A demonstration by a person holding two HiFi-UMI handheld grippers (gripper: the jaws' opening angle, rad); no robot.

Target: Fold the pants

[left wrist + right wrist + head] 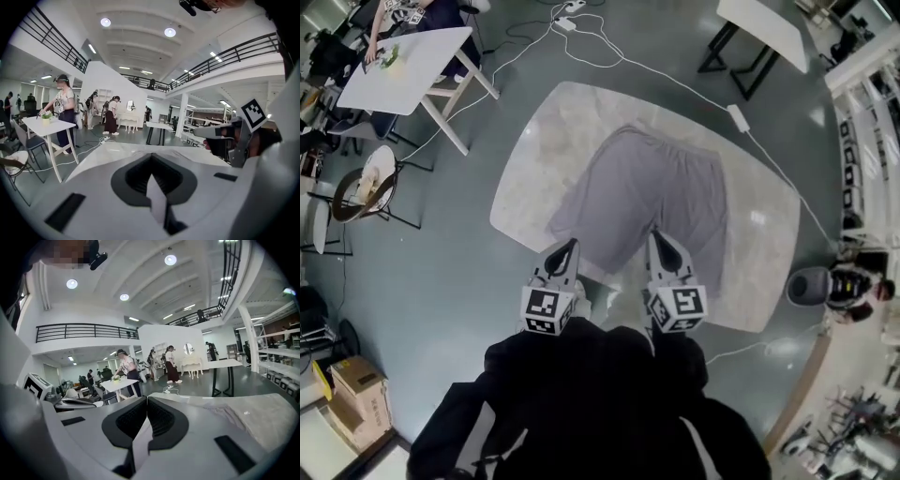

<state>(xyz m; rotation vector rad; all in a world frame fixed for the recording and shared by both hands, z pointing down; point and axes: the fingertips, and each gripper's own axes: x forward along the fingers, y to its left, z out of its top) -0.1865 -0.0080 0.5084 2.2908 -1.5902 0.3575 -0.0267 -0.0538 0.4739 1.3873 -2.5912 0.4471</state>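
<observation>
Left tongs (pixel 569 246) and right tongs (pixel 657 240) were both shut with nothing between them, poised at the leg hems of the grey fabric pants (pixel 661 187), which lay spread flat on the pale marble-patterned table (pixel 539 141). Unopened, they would likely shove and ruck the cloth — no grip.

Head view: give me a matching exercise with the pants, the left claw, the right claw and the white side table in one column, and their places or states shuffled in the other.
1. pants
2. left claw
3. right claw
4. white side table

A. shut, over the leg on the picture's right
B. upper left, standing on the floor
C. spread flat on the marble table
D. shut, at the hem of the leg on the picture's left

Pairs: 1-C, 2-D, 3-A, 4-B
</observation>
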